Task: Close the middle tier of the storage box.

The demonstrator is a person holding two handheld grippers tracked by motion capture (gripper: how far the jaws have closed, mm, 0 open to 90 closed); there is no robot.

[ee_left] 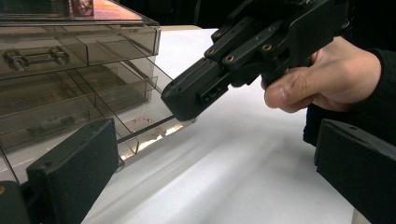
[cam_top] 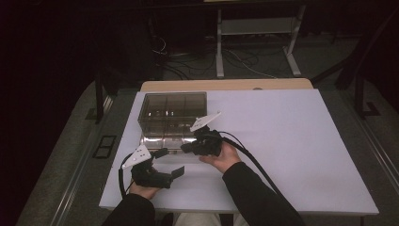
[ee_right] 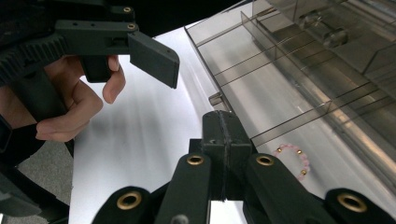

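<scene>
A smoky clear drawer box stands on the white table, its bottom drawer pulled out toward me. A pink bead bracelet lies in a front compartment of that drawer; the left gripper view shows this bracelet too. My right gripper has its jaws pressed together, the tips at the small tab on the drawer's front wall; I cannot tell whether they pinch it. My left gripper stands open on the table, a little way before the drawer, nothing between its jaws.
A metal dumbbell-shaped piece lies in an upper drawer. The white table top stretches wide to the right of the box. A wooden edge runs behind it, and beyond are desk legs and cables on the floor.
</scene>
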